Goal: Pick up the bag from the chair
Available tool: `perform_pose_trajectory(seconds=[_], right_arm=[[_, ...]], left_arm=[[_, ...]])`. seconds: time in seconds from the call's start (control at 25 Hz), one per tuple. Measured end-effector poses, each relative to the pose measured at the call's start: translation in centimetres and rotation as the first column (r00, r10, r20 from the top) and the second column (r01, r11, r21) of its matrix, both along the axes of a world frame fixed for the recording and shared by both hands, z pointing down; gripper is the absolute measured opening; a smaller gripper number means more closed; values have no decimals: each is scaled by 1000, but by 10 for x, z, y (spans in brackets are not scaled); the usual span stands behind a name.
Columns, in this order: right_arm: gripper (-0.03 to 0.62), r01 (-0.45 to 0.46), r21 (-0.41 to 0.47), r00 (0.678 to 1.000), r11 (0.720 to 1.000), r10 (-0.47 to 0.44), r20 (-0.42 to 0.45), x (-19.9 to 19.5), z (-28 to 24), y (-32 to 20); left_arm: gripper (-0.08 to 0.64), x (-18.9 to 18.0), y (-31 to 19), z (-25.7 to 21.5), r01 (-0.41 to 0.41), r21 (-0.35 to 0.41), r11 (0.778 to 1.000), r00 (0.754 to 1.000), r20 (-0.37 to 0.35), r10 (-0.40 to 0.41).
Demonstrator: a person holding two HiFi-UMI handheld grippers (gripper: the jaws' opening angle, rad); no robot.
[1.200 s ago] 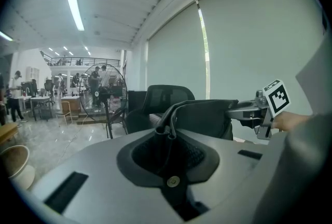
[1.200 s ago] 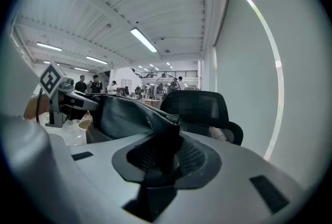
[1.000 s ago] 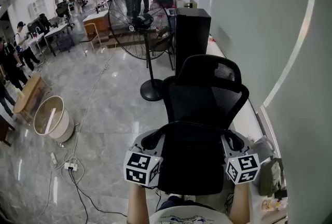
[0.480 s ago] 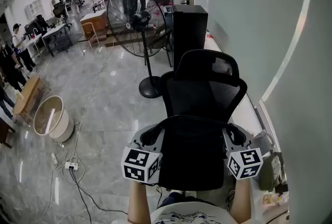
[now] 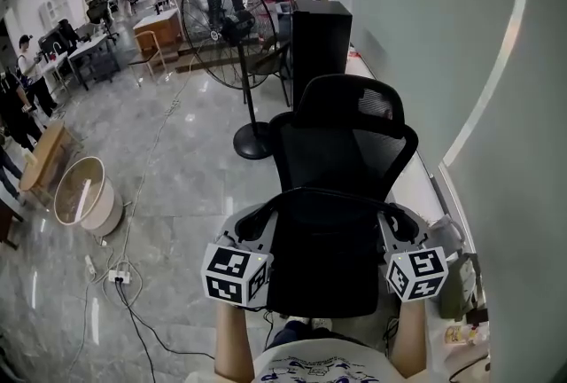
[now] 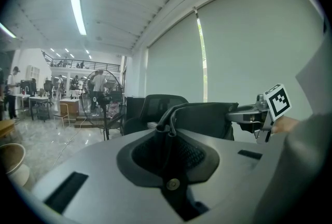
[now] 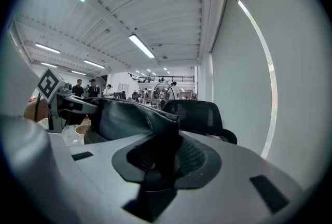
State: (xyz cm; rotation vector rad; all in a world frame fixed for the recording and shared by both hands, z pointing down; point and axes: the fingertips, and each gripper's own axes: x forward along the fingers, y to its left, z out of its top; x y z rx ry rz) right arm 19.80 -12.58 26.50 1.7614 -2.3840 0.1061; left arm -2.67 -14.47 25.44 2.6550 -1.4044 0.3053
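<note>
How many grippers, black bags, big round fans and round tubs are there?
grippers: 2, the left gripper and the right gripper
black bag: 1
big round fan: 1
round tub: 1
total: 5

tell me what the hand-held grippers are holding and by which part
A black bag, held between both: the left hand-held gripper is shut on its left top edge, the right hand-held gripper on its right top edge.
</note>
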Motion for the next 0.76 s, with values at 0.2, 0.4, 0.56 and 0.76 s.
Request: perform_pose_trajectory(seconds=[0.2,0.4,0.56,0.76], right_arm=[[109,-4,0,1000,1000,4,1,1,0,4],[110,-6,5,1000,1000,6,4,4,-1,8],[110,-6,2,1000,1000,6,9,3,-1,13],[110,-4,7,1000,1000,4,12,2,-2,17]], left_arm=[[57,1,3,0,1,-3,1000,1000,-6,-1],[57,4,7,-1,-4,0,1000,1000,-10,4],[57,3,10,0,-1,1,1000,1000,-11,1],[57,2,14,0,5,2,1000,1000,-15,-5]])
